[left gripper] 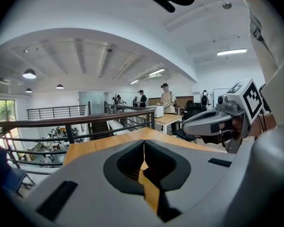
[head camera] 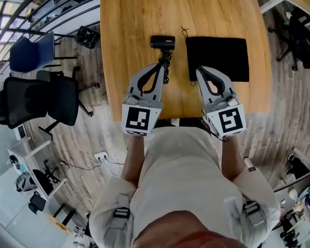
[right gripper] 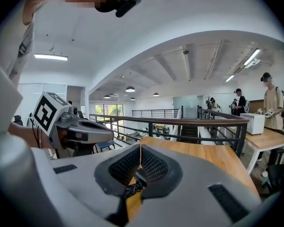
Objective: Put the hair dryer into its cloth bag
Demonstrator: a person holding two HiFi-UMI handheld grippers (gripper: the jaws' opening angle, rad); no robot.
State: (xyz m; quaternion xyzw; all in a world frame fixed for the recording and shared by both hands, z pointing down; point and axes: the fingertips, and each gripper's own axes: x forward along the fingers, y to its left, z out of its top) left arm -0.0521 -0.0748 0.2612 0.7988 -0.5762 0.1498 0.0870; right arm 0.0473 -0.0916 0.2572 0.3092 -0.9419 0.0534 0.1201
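Judging from the head view, I have nothing done yet. The hair dryer [head camera: 163, 42] lies on the wooden surface [head camera: 129, 25], just left of its cloth bag [head camera: 219, 56] and not inside it. My left gripper [head camera: 160, 66] and right gripper [head camera: 199, 71] are both closed on nothing, near the cord [head camera: 166, 58] and the bag's near corner. The dryer looks like hard black plastic. The bag is matte, flat and rectangular, with a thin drawstring [head camera: 184, 32] at one corner. Opening the bag and loading the dryer are all left.

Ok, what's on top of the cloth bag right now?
Nothing lies on the visible part of the black cloth bag; the hair dryer sits beside it on the wooden table. The right tool hides the bag's near left corner, so that patch is unseen.
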